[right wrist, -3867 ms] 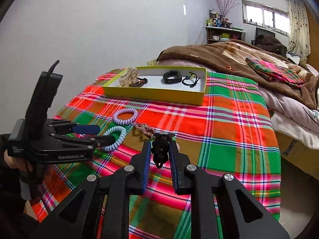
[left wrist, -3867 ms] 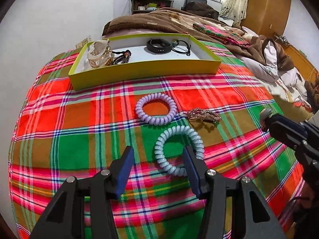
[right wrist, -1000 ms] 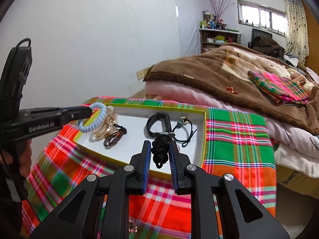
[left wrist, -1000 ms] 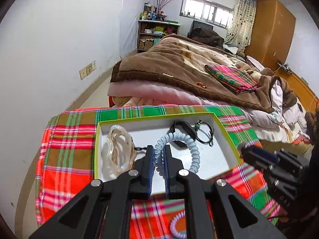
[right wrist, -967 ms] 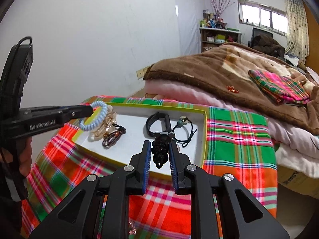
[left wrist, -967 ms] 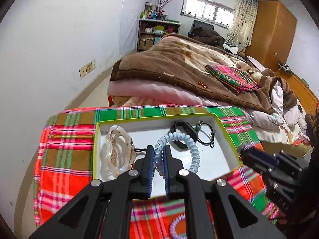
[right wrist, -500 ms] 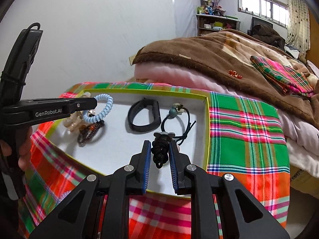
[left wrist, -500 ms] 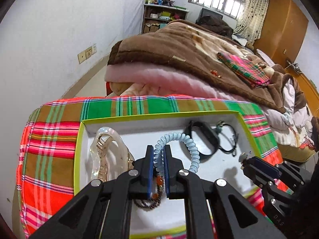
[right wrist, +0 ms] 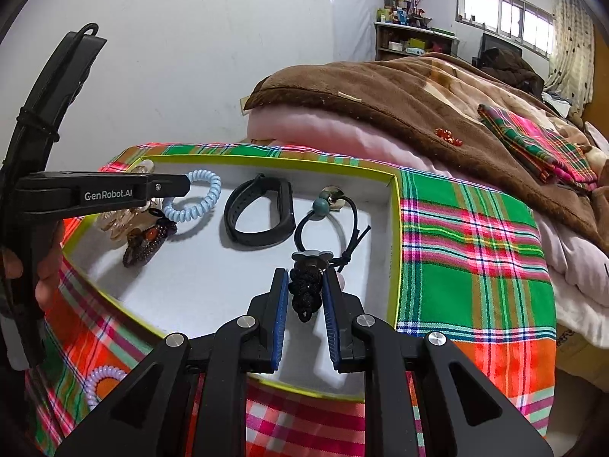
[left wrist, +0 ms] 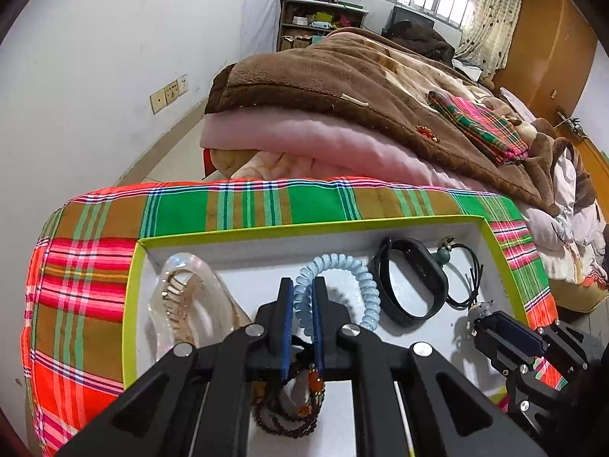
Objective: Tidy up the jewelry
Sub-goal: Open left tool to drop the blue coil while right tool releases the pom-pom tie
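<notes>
My left gripper (left wrist: 303, 285) is shut on a pale blue coil hair tie (left wrist: 361, 282), which hangs over the white floor of the yellow-green box (left wrist: 304, 230). From the right wrist view the same coil hair tie (right wrist: 198, 200) shows at the left gripper's tip, low over the box's left part. My right gripper (right wrist: 304, 278) is shut on a black knotted cord ornament (right wrist: 306, 289) with a white clasp on top, held above the box's right half. In the box lie a clear hair claw (left wrist: 182, 297), a dark bead bracelet (left wrist: 293, 415), a black wristband (right wrist: 262, 215) and a black cord with a green bead (right wrist: 323, 213).
The box sits on a plaid cloth (right wrist: 468, 236). A lilac coil hair tie (right wrist: 101, 379) lies on the cloth outside the box at lower left. Folded brown and pink blankets (left wrist: 342, 106) are piled behind the box. A hand (right wrist: 45, 266) holds the left gripper.
Both grippers have come down and forward over the box, each still holding its piece. The box now fills more of both views.
</notes>
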Available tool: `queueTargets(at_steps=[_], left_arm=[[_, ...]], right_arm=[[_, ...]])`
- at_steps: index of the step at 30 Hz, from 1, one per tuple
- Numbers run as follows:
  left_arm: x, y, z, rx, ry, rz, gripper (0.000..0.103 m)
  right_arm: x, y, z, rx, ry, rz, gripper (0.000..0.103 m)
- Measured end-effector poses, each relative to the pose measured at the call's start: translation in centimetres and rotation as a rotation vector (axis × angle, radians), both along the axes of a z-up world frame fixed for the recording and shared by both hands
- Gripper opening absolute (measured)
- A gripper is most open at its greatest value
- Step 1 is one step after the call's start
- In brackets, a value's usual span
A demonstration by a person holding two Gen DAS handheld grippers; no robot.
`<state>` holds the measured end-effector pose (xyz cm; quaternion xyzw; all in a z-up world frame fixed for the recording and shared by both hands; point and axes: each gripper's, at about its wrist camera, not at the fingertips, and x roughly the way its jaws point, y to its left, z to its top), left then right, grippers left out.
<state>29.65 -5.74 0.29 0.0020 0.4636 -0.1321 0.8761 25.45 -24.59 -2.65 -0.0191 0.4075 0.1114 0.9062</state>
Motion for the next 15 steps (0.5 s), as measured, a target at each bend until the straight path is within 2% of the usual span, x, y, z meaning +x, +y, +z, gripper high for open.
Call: queueTargets(at_steps=[15], left_arm=[[0.6, -0.7, -1.4, 0.031, 0.035, 0.001, 0.01]], right_arm=[[0.2, -0.1, -0.1, -0.028, -0.022, -0.011, 0.019]])
